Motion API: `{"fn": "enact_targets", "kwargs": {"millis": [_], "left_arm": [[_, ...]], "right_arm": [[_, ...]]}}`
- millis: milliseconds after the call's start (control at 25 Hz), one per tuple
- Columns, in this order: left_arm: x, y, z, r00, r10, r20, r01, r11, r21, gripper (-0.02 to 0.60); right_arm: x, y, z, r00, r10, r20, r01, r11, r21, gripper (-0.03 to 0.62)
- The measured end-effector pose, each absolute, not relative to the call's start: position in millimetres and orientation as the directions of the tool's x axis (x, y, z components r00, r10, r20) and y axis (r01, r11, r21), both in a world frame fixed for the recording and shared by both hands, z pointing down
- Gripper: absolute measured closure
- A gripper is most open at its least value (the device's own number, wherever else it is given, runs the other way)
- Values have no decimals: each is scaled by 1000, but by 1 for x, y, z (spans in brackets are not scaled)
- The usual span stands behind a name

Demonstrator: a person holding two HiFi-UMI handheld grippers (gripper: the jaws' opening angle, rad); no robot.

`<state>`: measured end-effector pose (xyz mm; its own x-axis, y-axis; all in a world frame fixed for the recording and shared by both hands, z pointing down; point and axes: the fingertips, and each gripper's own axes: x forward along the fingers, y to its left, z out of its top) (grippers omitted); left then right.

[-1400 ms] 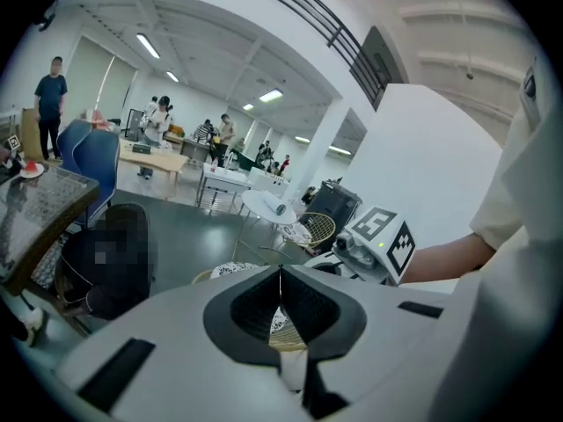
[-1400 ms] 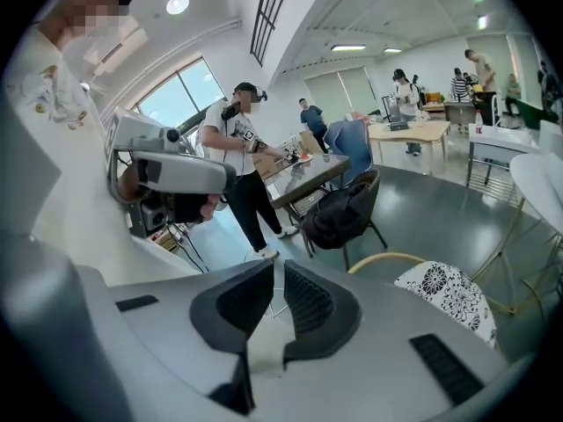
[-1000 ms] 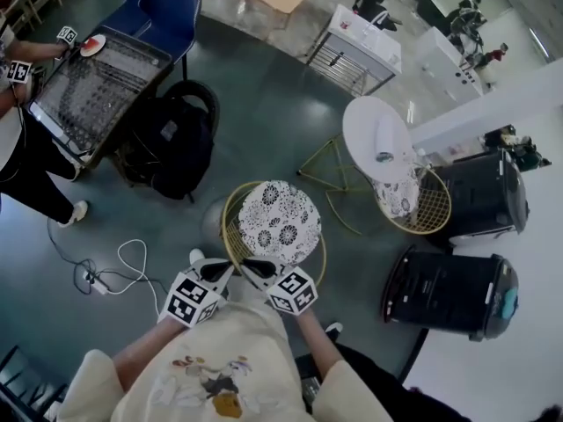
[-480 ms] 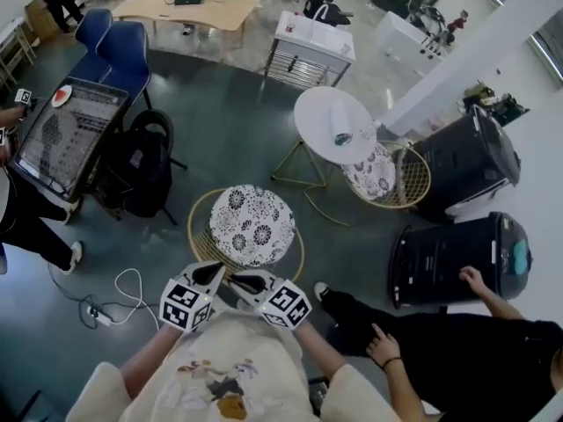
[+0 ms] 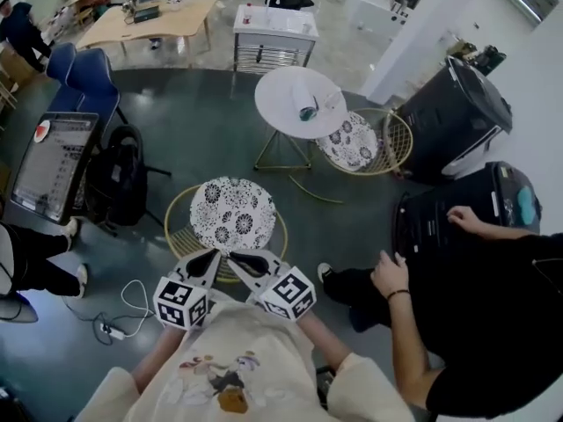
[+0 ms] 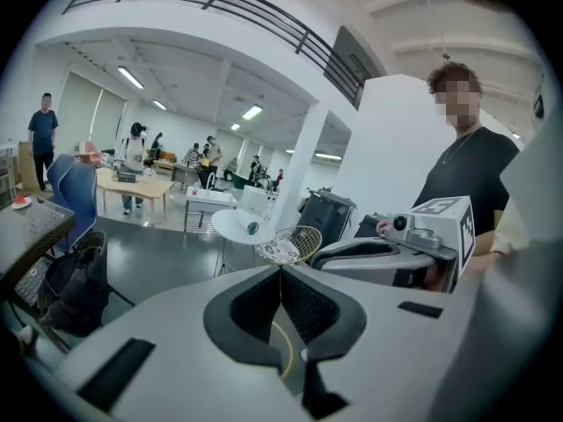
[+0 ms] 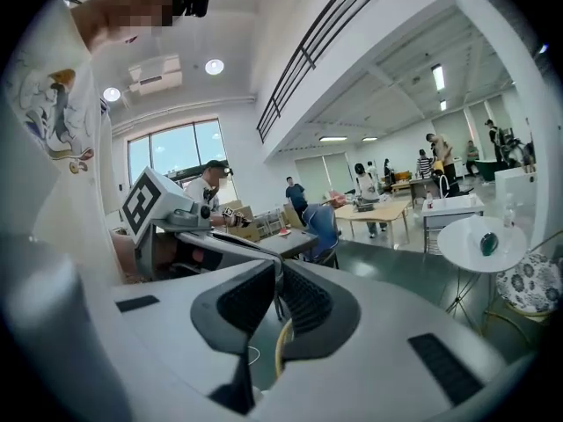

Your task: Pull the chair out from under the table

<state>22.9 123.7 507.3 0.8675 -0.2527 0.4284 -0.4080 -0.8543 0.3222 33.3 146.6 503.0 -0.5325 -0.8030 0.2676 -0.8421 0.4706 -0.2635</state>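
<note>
A gold wire chair (image 5: 180, 236) with a black-and-white floral cushion (image 5: 230, 214) stands on the dark floor, well clear of the round white table (image 5: 295, 99). My left gripper (image 5: 215, 256) and right gripper (image 5: 234, 258) sit side by side at the chair's near rim. In the left gripper view the left gripper (image 6: 281, 275) has its tips together, with gold rim wire (image 6: 287, 350) in the hollow behind them. The right gripper (image 7: 280, 280) has its jaws closing, with gold wire (image 7: 281, 345) between them. A second floral chair (image 5: 352, 141) stands beside the table.
A person in black (image 5: 475, 306) crouches close on the right, hands near two black bins (image 5: 453, 112) (image 5: 440, 222). On the left are a black backpack (image 5: 119, 183), a dark tabletop (image 5: 53, 165) and a floor cable (image 5: 123, 310). Blue chairs (image 5: 84, 82) and tables stand farther off.
Both grippers have stayed at the chair's near rim while the view swung. The round table now appears higher in the picture. A person in black has come in at the right.
</note>
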Motion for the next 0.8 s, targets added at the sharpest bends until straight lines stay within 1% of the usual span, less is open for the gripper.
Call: {"fn": "enact_targets", "kwargs": {"millis": [160, 320, 520, 800], "left_arm": [[61, 138, 502, 884, -225, 409, -367, -876, 312, 572], [85, 147, 506, 882, -210, 423, -353, -887, 296, 572], [122, 162, 507, 892, -156, 425, -303, -903, 305, 572], [144, 165, 510, 900, -89, 427, -243, -915, 322, 572]], "right_arm": [[68, 164, 498, -480, -845, 236, -869, 422, -257, 559], [94, 164, 500, -462, -864, 201, -870, 399, -289, 559], [131, 181, 497, -396, -895, 204, -899, 334, -282, 560], [145, 177, 497, -336, -922, 191, -917, 275, -288, 560]]}}
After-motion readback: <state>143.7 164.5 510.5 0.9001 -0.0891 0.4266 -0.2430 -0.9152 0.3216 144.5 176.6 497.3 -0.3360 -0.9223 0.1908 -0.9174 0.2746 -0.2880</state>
